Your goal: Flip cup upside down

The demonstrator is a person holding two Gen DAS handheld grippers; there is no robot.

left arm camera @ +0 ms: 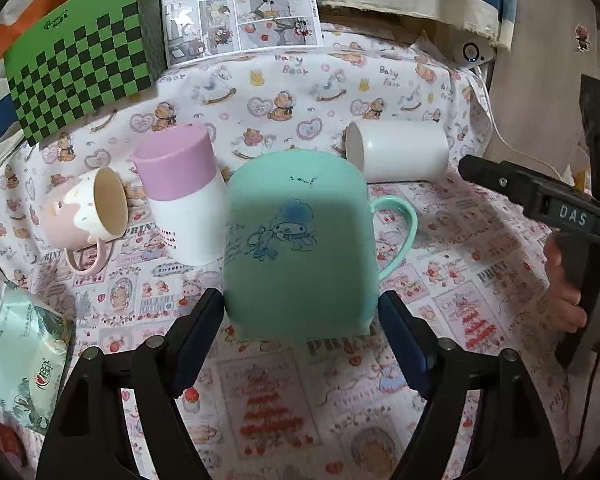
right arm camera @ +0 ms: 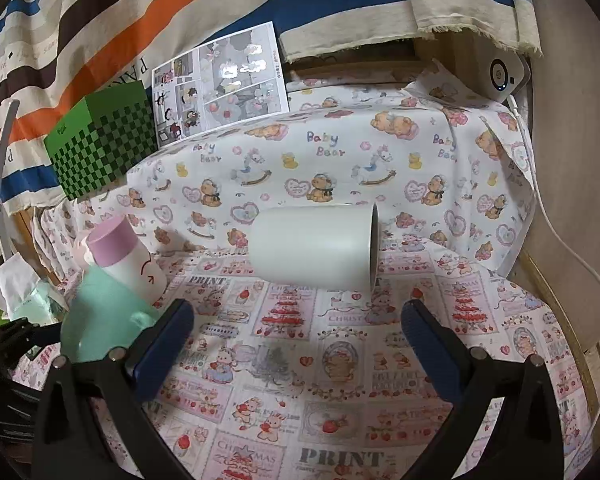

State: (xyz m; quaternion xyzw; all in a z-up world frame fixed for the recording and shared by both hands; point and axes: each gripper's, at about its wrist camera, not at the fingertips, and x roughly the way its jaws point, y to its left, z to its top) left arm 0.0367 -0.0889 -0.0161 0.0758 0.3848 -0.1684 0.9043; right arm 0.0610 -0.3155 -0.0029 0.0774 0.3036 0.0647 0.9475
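Note:
A mint-green mug [left arm camera: 298,244] with a blue cartoon print stands upside down on the patterned cloth, handle to the right. My left gripper [left arm camera: 300,320] is open, its fingers close on either side of the mug's lower end, not clamped. The mug also shows at the left of the right wrist view [right arm camera: 100,316]. My right gripper [right arm camera: 298,332] is open and empty, a short way in front of a white cup [right arm camera: 314,246] lying on its side. That gripper shows at the right of the left wrist view [left arm camera: 540,200].
A pink-and-white tumbler [left arm camera: 182,196] stands upside down left of the mug. A pink mug [left arm camera: 86,216] lies on its side further left. The white cup [left arm camera: 396,152] lies behind. A green checkered box [left arm camera: 80,64], a comic sheet [left arm camera: 240,12] and a tissue pack [left arm camera: 20,356] are around.

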